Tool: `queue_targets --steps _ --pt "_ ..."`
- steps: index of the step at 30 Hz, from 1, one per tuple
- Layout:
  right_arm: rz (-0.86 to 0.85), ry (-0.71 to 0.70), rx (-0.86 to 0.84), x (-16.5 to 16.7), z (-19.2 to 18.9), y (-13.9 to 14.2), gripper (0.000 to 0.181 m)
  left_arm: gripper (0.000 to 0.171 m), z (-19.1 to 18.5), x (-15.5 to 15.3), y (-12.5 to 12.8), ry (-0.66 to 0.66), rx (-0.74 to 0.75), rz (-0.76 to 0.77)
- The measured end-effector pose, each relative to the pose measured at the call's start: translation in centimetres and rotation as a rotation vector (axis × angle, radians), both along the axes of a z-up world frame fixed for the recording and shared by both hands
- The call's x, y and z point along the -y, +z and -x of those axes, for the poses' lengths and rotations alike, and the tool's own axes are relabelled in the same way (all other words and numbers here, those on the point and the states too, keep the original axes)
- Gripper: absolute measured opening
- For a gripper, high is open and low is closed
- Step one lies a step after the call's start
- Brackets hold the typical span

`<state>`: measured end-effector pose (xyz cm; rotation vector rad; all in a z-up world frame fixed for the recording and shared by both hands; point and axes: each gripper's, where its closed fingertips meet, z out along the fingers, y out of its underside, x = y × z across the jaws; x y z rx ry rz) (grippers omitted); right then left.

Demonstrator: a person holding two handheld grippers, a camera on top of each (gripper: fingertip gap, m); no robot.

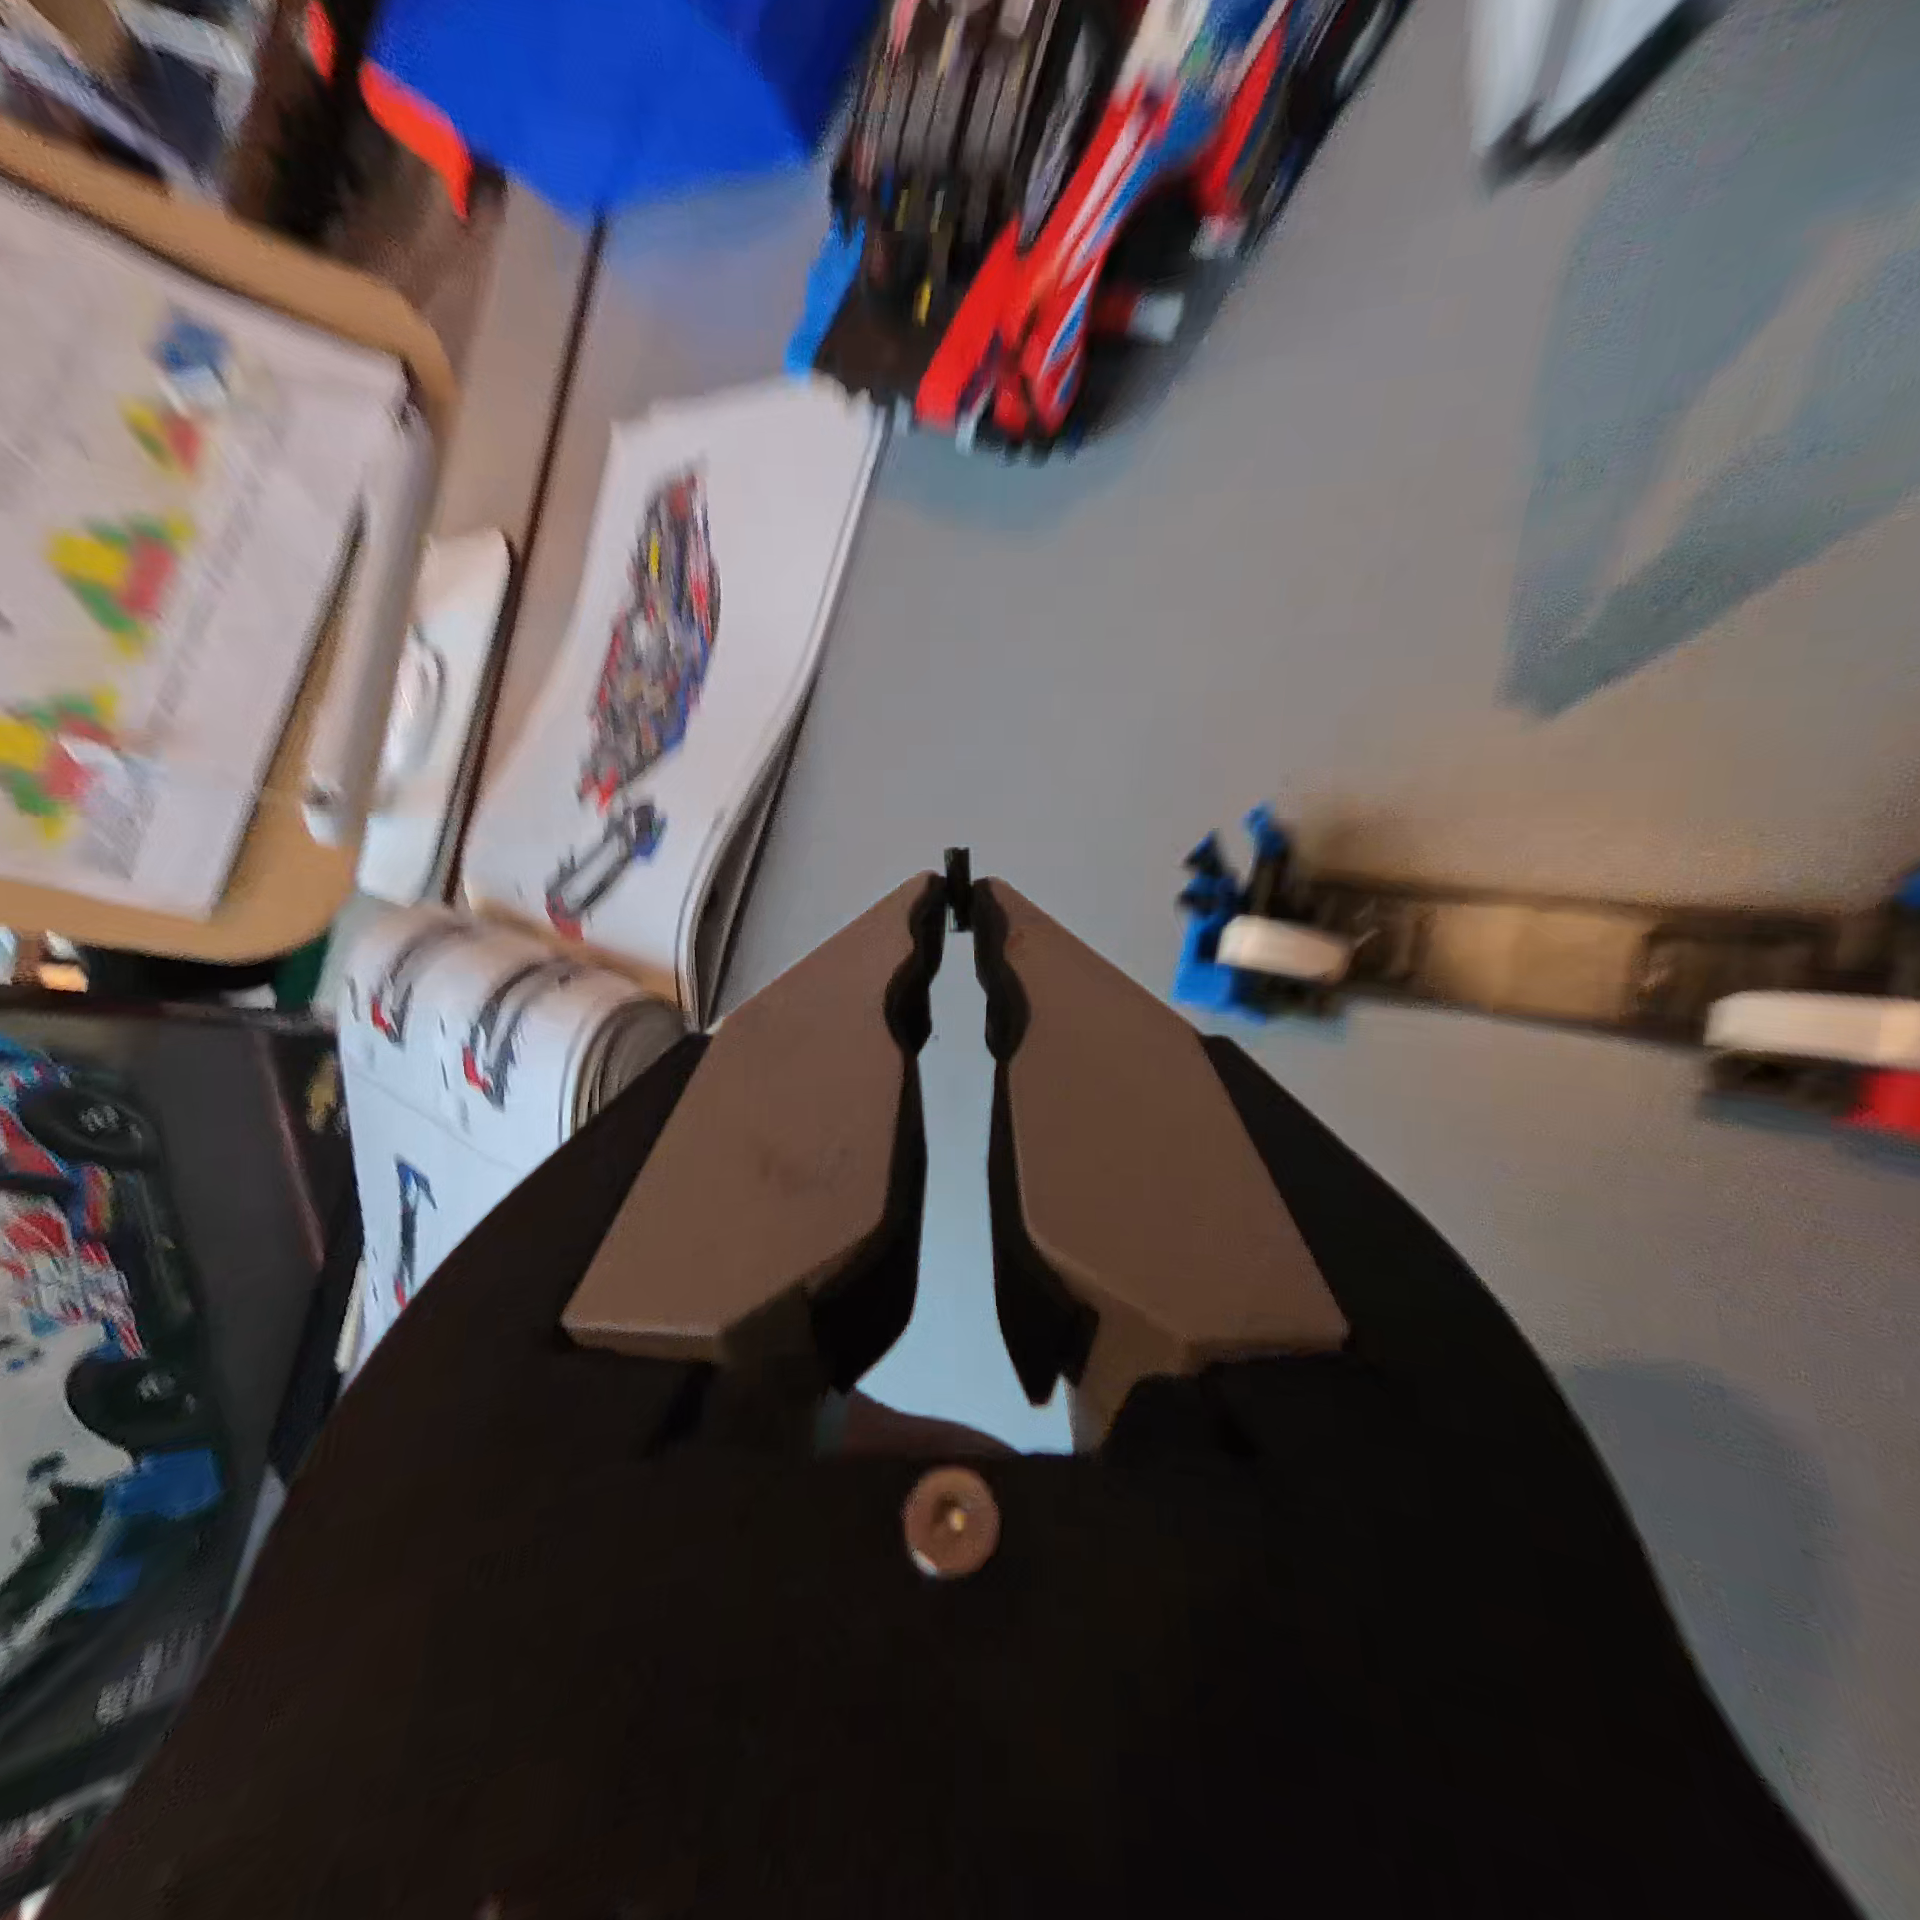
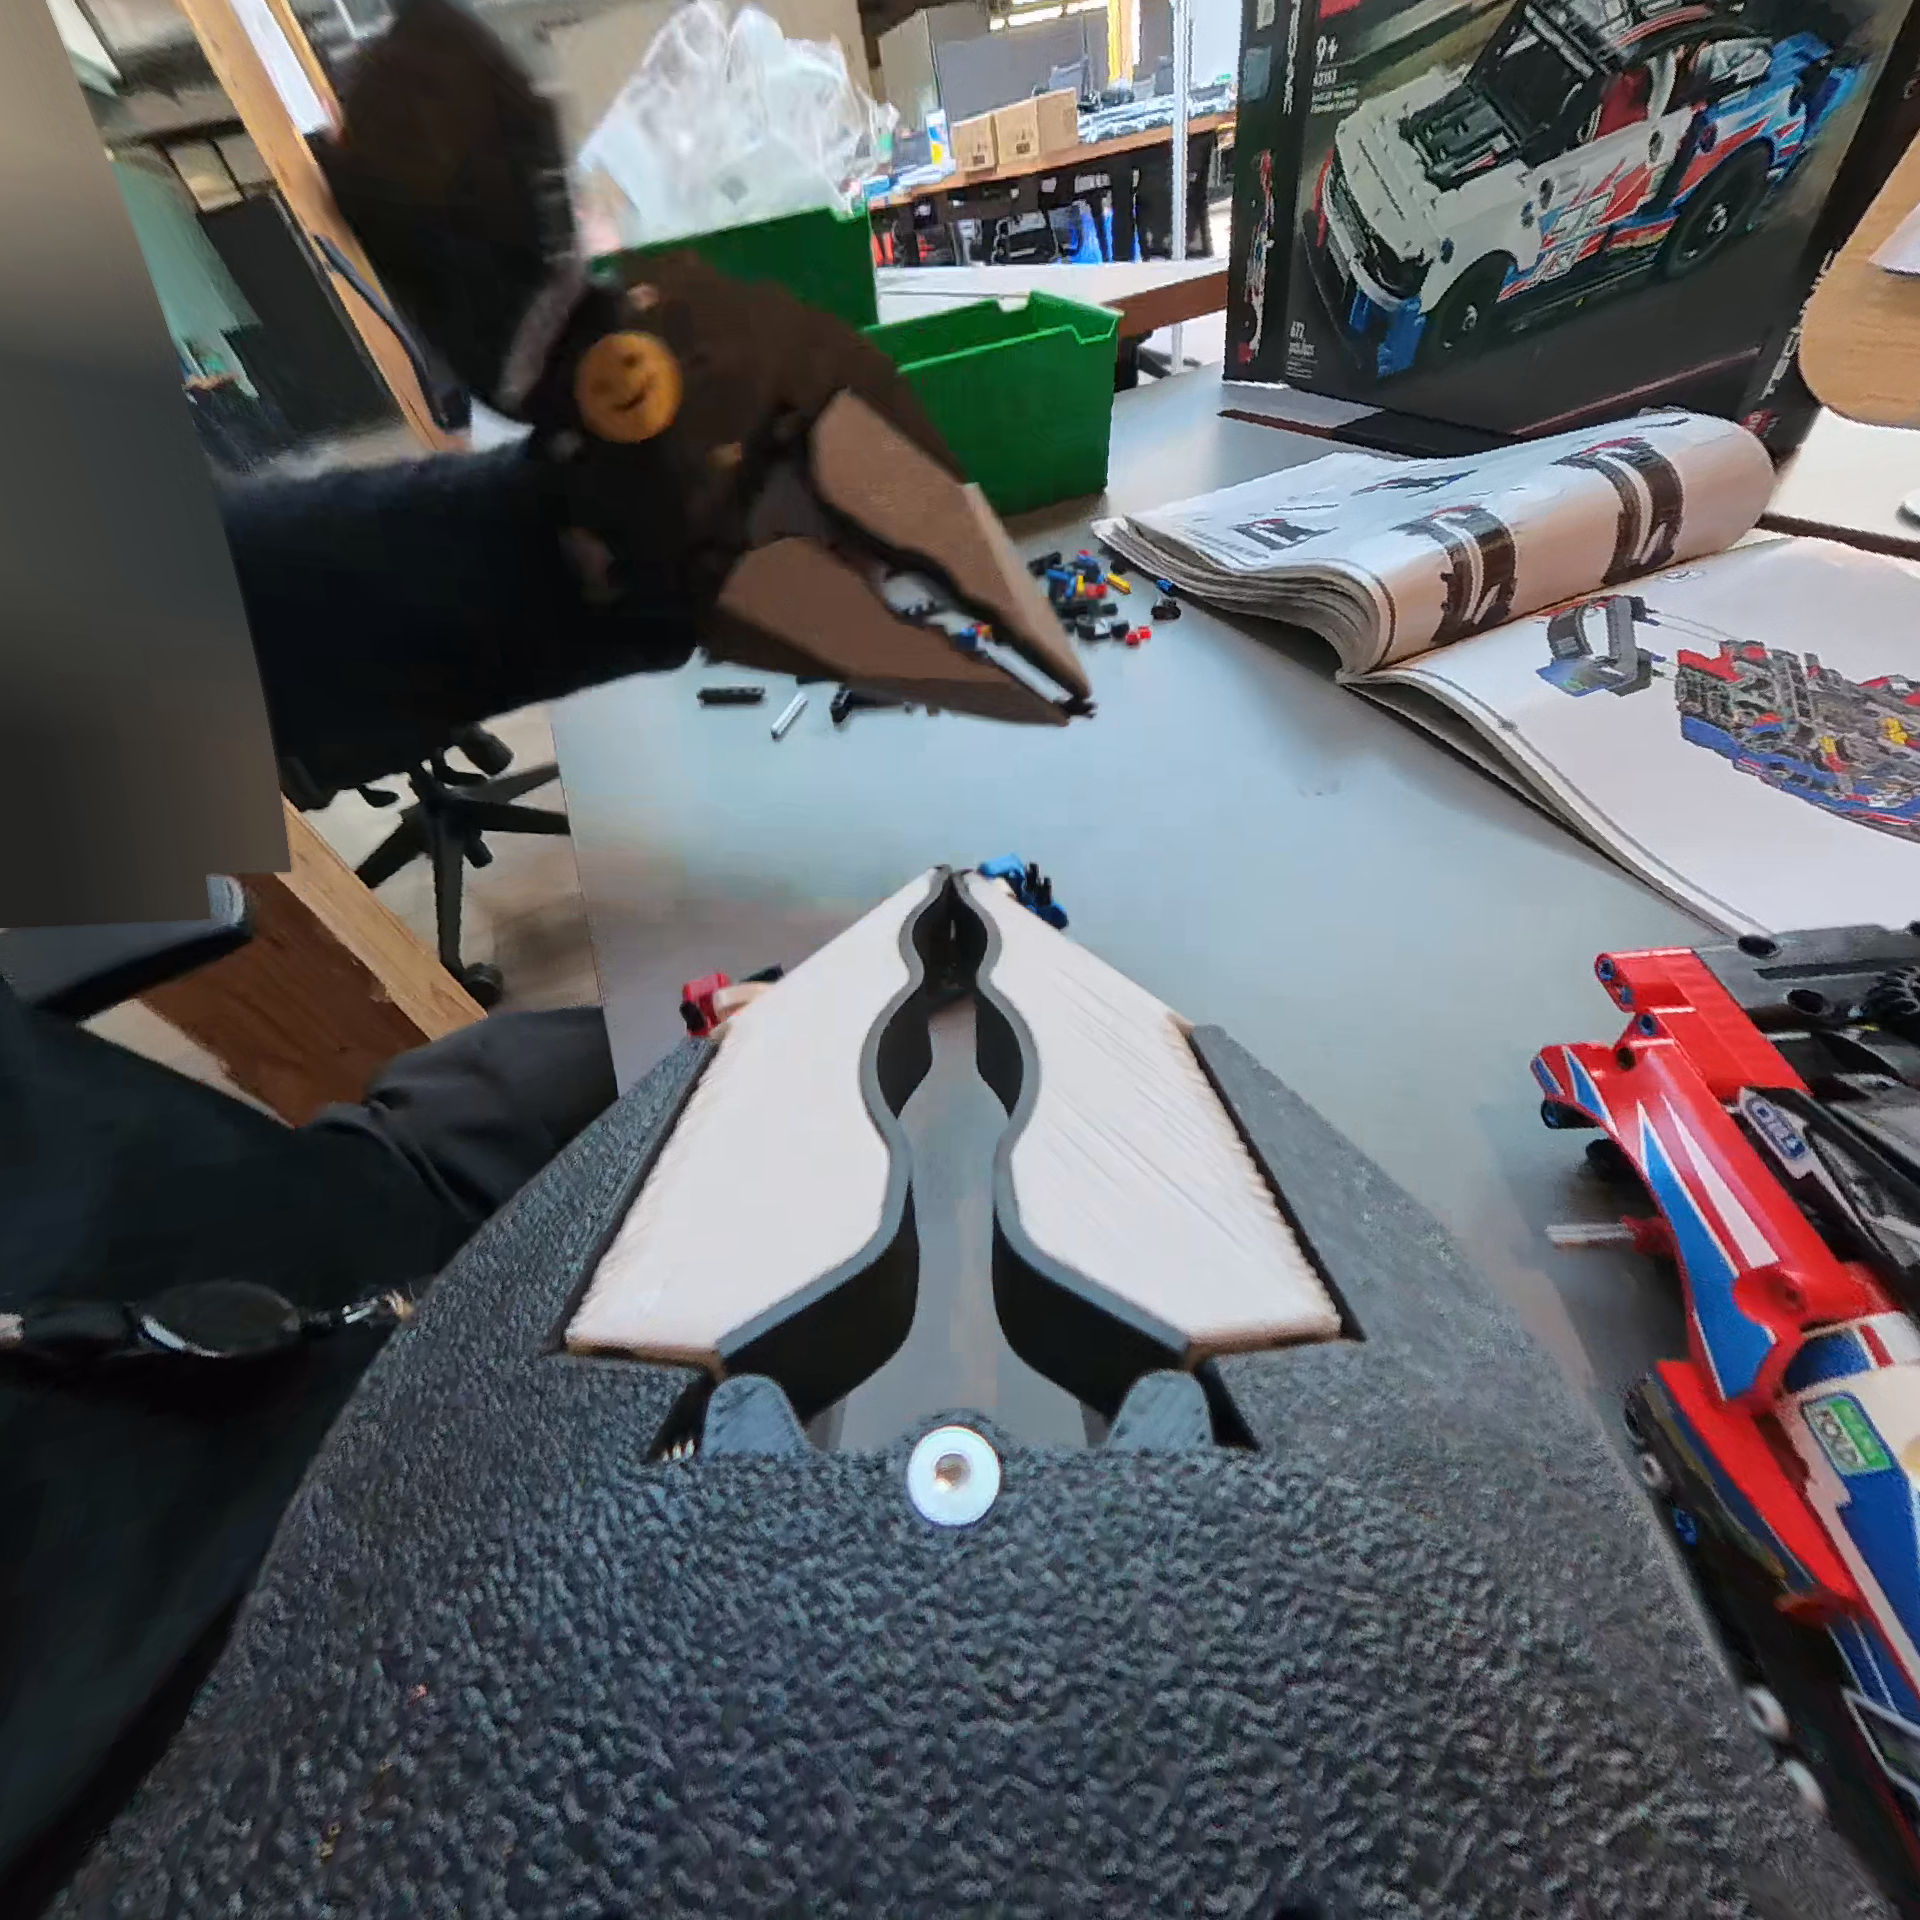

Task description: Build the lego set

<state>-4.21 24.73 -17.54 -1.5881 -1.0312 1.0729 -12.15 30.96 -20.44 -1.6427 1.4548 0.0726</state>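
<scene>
My left gripper [image 1: 957, 883] is shut on a small black Lego piece [image 1: 957, 868] that sticks out past its tips, held above the grey table [image 1: 1195, 644]. It also shows in the right wrist view [image 2: 1075, 707], with the black piece [image 2: 1081, 708] at its tips. My right gripper [image 2: 951, 883] is shut on a small sub-assembly with a blue end [image 2: 1023, 896] past the tips and a red and white end [image 2: 712, 1003] at its left side. The left wrist view shows that sub-assembly [image 1: 1236, 935] at the right. The red, blue and white Lego car [image 2: 1766, 1247] lies at the right.
An open instruction booklet [image 2: 1558, 665] lies at the back right, with the set's box [image 2: 1538, 208] behind it. Loose small pieces [image 2: 1091, 603] lie near two green bins [image 2: 997, 395]. An office chair [image 2: 447, 790] stands beyond the table's left edge. Some 11 centimeters of space lies between my two pairs of fingers.
</scene>
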Motion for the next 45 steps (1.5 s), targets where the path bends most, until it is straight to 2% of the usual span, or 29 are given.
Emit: queue_targets --steps 3,7,21,35,41,43,45 --pt "0.013 0.018 -0.042 -0.1 0.9 1.2 0.000 0.002 -4.0 3.9 2.4 -0.089 0.066 -0.117" --pt "0.012 0.044 -0.050 0.5 1.7 2.1 0.000 0.002 -6.1 6.2 4.2 -0.130 0.093 -0.226" --pt "0.035 0.051 -0.079 1.5 1.4 2.7 0.004 0.002 -7.2 7.6 5.4 -0.182 0.111 -0.279" --pt "0.017 0.079 -0.056 1.8 1.7 2.0 0.004 0.002 -7.2 7.9 4.7 -0.221 0.093 -0.279" --pt "-0.068 0.103 0.015 2.4 1.9 1.3 0.004 0.003 -7.0 8.5 4.0 -0.234 0.119 -0.196" --pt "-0.082 0.137 0.059 3.0 2.1 0.8 0.003 0.014 -6.4 8.6 3.9 -0.205 0.150 -0.124" --pt "-0.097 0.192 0.146 4.0 2.1 -0.3 0.004 0.029 -5.0 9.0 2.7 -0.170 0.162 0.028"
